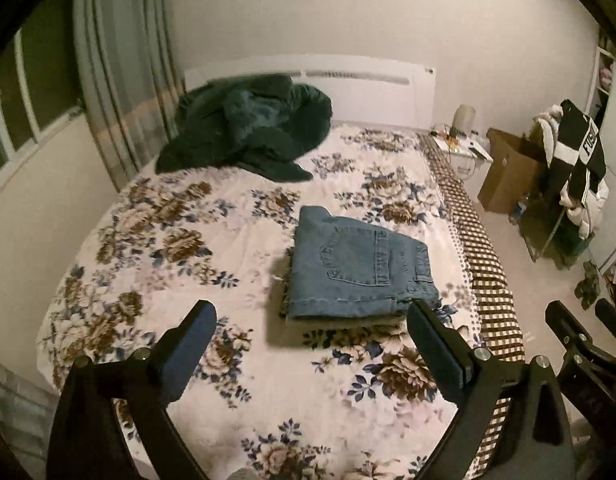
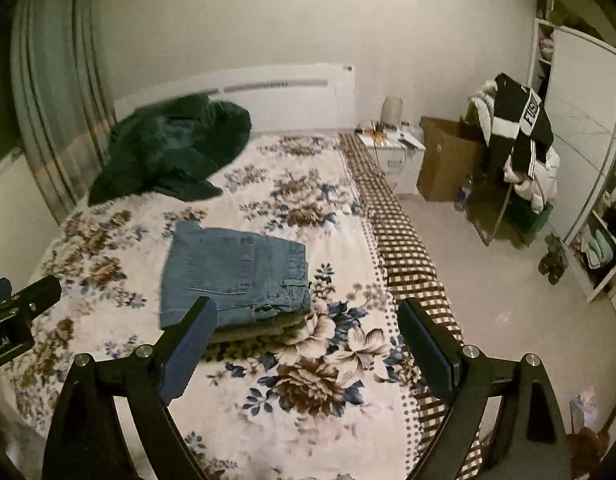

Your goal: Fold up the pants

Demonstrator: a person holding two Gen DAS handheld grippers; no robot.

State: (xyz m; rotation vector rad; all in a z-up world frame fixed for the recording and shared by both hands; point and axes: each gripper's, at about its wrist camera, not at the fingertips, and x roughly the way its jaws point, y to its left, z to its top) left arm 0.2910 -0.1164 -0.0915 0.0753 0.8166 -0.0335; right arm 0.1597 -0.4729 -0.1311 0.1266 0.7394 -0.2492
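Denim: jeans (image 1: 358, 270), blue, folded into a compact squarish stack, back pocket uppermost, lying flat on the bed (image 1: 148, 240) toward its right side, near the checked edge (image 1: 484, 248); frayed hems show at the left and lower sides of the stack

Left gripper (image 1: 312, 320): jaws spread wide, nothing between them, raised above the bedspread, apart from the jeans; its right finger overlaps the stack's lower right corner in the left wrist view only

Right gripper (image 2: 308, 318): jaws spread wide, empty, raised above the bed; its left finger overlaps the stack's lower left corner in its own view. Its tips also show at the right edge of the left wrist view

Bedspread: white ground, brown and blue flowers, lightly creased

Blanket (image 1: 248, 124): dark green, plush, heaped at the head of the bed against the white headboard (image 1: 368, 80), well apart from the jeans

Curtain (image 1: 116, 72): pale, pleated, left of the bed beside a window

Nightstand (image 2: 392, 152): white, cluttered, right of the headboard

Box (image 2: 444, 156): brown cardboard, open, just beside the nightstand

Rack (image 2: 516, 140): draped with black and white clothes, in front of a white wardrobe
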